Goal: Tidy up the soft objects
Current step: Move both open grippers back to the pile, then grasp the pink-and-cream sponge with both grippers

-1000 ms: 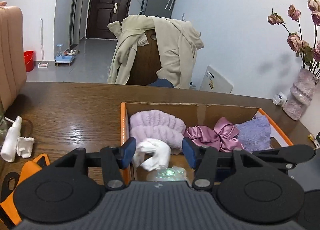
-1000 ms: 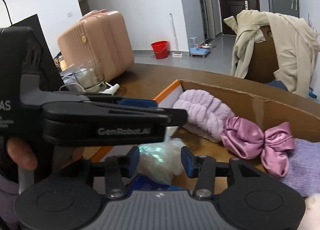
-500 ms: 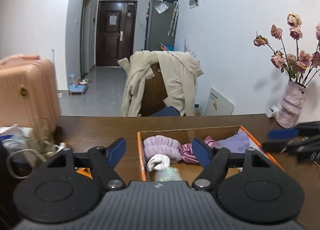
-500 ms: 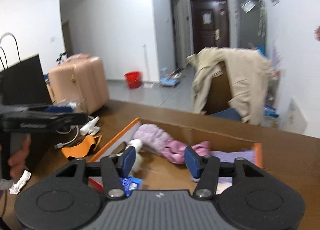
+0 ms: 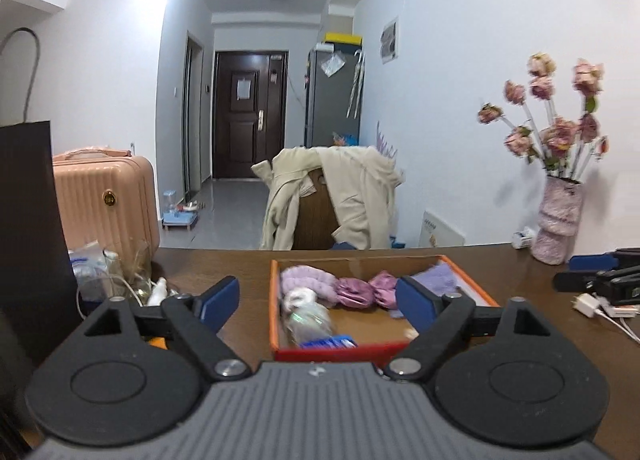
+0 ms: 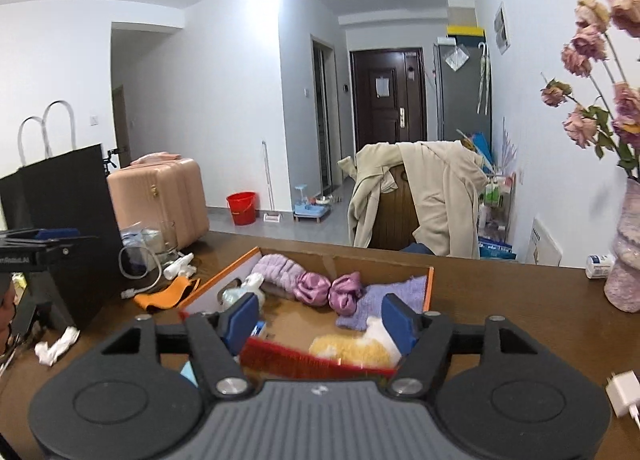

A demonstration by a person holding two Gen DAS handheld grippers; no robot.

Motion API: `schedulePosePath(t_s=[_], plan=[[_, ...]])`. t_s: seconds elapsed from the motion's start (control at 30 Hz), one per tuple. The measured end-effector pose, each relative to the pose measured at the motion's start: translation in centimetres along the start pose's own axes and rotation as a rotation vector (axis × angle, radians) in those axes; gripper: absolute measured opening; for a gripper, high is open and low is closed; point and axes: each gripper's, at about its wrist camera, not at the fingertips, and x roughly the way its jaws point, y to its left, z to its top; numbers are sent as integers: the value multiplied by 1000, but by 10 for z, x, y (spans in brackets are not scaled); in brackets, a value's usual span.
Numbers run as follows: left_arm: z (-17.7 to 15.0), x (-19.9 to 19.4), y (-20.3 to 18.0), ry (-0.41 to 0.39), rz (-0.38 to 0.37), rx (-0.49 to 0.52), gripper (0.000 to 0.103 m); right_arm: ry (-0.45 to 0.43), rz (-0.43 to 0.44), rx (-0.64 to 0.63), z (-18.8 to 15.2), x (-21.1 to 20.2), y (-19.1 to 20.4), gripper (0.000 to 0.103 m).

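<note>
Compared with a second ago, both tongs have pulled back and up from the cardboard box (image 5: 472, 287), which now shows whole and farther off instead of filling the lower view. The left gripper (image 5: 318, 300), whose blue pads were closer together around the white cloth, now stands with its jaws spread wide and holds nothing. The right gripper (image 6: 320, 320) has also widened and is empty; it hangs above the box's red near edge without touching it.

The soft things lie inside the box on the dark wooden table (image 5: 248, 268). Along the far wall sits a fluffy, ribbed lilac headband (image 5: 308, 282), with a shiny satin bow (image 5: 366, 288) beside it and a flat lavender cloth (image 6: 394, 292) toward the right corner. A small rolled white cloth (image 5: 300, 297) lies in front of the headband, next to a crinkly clear plastic bag (image 5: 310, 320). In the right wrist view, a fuzzy yellow and white plush (image 6: 356, 348) rests in the near right corner.

Outside the box, on its left, an orange strap (image 6: 164, 296) lies on the table.
</note>
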Motion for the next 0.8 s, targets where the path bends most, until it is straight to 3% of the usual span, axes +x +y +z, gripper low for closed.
schedulePosePath(t_s=[0.17, 0.33, 0.47, 0.7, 0.8], plan=[[-51, -43, -33, -20, -43, -26, 93, 4, 5, -20, -48, -33, 6, 72], [-101, -57, -60, 40, -38, -79, 97, 32, 16, -12, -97, -59, 4, 75], [-136, -51, -80, 124, -42, -52, 97, 75, 27, 18, -136, -66, 0, 75], [-139, -19, -93, 183, -55, -66, 97, 103, 27, 79, -151, -60, -24, 75], [-133, 6, -106, 208, -112, -79, 97, 101, 0, 102, -141, -47, -42, 75]])
